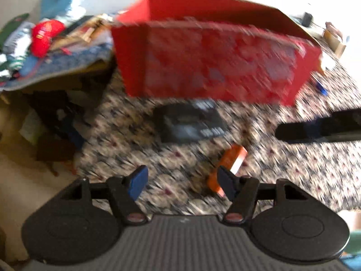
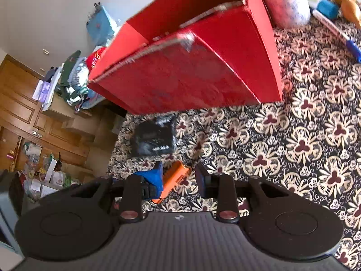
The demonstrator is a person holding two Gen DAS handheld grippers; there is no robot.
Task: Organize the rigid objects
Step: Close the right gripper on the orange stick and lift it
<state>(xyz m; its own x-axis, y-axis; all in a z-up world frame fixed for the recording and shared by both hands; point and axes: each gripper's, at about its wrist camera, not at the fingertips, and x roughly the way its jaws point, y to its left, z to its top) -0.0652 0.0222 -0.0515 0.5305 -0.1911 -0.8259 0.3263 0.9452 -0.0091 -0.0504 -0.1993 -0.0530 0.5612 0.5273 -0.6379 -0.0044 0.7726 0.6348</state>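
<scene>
A big open red cardboard box [image 1: 212,58] stands on the patterned tablecloth; it also shows in the right wrist view [image 2: 191,67]. In front of it lie a black flat packet [image 1: 191,122] [image 2: 155,137] and a small orange box [image 1: 230,167] [image 2: 174,178]. My left gripper [image 1: 181,184] is open and empty, with the orange box just beyond its right finger. My right gripper [image 2: 179,177] is open, its jaws standing either side of the orange box without gripping it. The left wrist view is blurred by motion.
A long black object [image 1: 320,128] lies at the right. A tape roll [image 2: 286,2], blue-capped marker [image 2: 338,36], teal cylinder [image 2: 327,8] and wooden piece [image 2: 347,0] lie behind the box. Clutter [image 1: 45,45] is piled at the left, past the table edge.
</scene>
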